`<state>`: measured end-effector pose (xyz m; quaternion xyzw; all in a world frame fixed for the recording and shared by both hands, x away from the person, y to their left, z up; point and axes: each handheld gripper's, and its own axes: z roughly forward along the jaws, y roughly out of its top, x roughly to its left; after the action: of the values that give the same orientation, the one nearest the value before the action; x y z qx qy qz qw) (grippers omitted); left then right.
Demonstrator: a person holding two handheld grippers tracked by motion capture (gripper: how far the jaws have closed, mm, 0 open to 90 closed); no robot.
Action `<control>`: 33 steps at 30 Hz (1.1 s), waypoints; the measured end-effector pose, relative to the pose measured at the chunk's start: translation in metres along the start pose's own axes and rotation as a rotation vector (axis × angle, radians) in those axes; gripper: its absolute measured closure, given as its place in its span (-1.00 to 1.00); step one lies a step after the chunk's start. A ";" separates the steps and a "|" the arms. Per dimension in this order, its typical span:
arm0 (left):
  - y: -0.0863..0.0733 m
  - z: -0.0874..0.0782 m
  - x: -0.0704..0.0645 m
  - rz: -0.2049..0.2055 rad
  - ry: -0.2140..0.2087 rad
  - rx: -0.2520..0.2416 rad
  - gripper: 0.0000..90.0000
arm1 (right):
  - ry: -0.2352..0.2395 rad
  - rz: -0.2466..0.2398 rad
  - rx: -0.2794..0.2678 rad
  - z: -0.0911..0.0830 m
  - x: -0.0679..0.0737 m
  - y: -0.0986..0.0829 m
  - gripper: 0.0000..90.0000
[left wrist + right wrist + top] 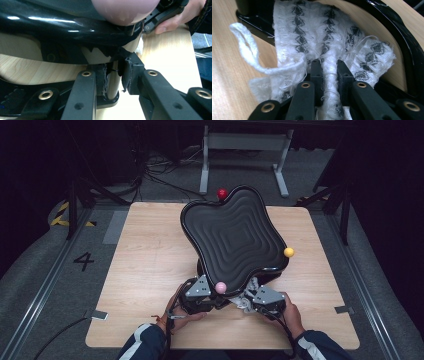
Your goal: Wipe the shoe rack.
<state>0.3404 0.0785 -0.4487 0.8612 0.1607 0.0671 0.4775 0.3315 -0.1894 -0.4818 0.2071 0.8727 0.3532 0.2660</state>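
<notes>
**A:** So what's on the table? Looks like a weird black tray tipped up.

**B:** Yeah, a wavy four-lobed black tray with ripple ridges, tilted, its low edge toward 6 o'clock by the person's hands. Little balls sit at its corners: red ball at 12, yellow ball at 3, pink ball at 6.

**A:** And the grippers?

**B:** The left hand-held gripper is under the tray near the pink ball. Its jaws sit around a thin pale post beneath the tray's glossy rim, one pad against it, the other with a small gap, so I can't tell if it's truly clamped.

**A:** Right one?

**B:** The right hand-held gripper is pinched tight on a fold of white cloth with black zigzag stitching. The cloth is bunched on the table against a curved black frame, and a white loop sticks out at 9 o'clock in the right gripper view.

**A:** Hands?

**B:** Both at the table's 6 o'clock edge, dark sleeves with white stripes.
</notes>
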 end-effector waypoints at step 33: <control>0.002 0.003 0.005 0.011 -0.007 0.001 0.66 | -0.061 0.006 -0.080 0.013 -0.002 0.010 0.76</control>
<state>0.3460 0.0774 -0.4489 0.8626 0.1543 0.0665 0.4772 0.3422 -0.1770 -0.4816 0.2097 0.8487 0.3823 0.2993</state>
